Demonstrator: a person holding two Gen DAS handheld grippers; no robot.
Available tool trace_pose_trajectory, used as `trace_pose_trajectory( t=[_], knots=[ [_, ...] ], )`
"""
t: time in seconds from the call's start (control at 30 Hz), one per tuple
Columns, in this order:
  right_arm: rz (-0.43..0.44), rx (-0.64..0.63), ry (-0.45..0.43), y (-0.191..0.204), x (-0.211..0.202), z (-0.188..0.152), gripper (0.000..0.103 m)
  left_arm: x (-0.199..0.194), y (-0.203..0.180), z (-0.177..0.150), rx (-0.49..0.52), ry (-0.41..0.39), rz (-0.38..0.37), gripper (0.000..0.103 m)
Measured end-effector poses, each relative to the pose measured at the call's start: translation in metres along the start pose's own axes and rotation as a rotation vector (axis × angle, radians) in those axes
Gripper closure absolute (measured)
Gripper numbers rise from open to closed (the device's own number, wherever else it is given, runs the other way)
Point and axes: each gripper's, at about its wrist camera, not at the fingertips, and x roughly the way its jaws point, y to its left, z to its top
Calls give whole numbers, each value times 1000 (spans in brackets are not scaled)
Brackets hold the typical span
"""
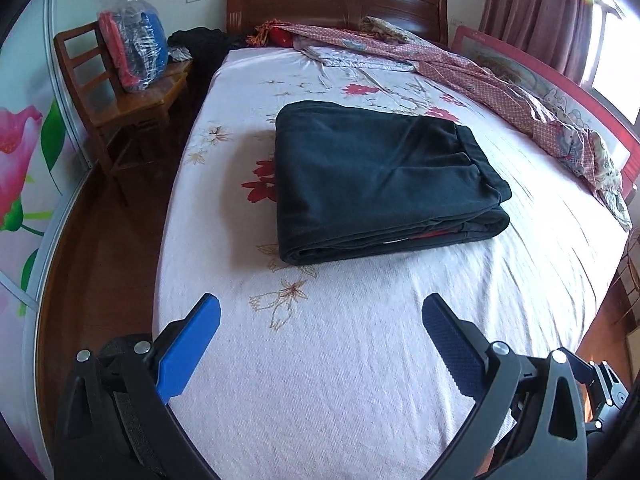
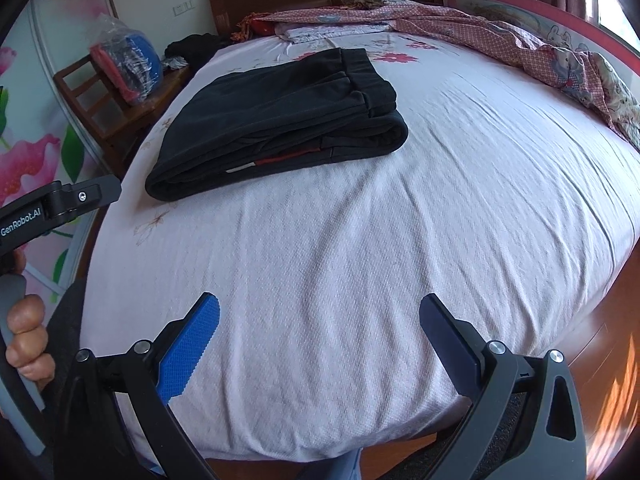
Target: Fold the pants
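Dark pants (image 1: 380,178) lie folded into a thick rectangle on the white floral bed sheet (image 1: 320,360), waistband end to the right. They also show in the right wrist view (image 2: 280,120), with a red and white label at the near folded edge. My left gripper (image 1: 320,320) is open and empty, held over the sheet a little short of the pants. My right gripper (image 2: 320,320) is open and empty, farther back near the foot of the bed (image 2: 360,280). The left gripper's body and the hand that holds it show at the left edge of the right wrist view (image 2: 60,200).
A patterned red quilt (image 1: 520,92) lies bunched along the bed's far and right side by a pink guard rail (image 1: 560,88). A wooden headboard (image 1: 336,0) stands at the back. A wooden chair (image 1: 120,96) with a plastic bag of clothes stands left of the bed on the wooden floor.
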Motion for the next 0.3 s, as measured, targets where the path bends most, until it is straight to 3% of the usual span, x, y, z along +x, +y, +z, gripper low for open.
trace_pose_trajectory(
  t=[0.1,0.23,0.3],
  knots=[
    [3,4,-3,-1,-1,1,4,4,1,-1,5,9,18,2],
    [-16,38,-11,-8,-1,3,4,21,5,-1,-20,98,12,2],
    [-17,74,-28,-19,-2,7,4,28,9,-3,-81,135,-99,2]
  ],
)
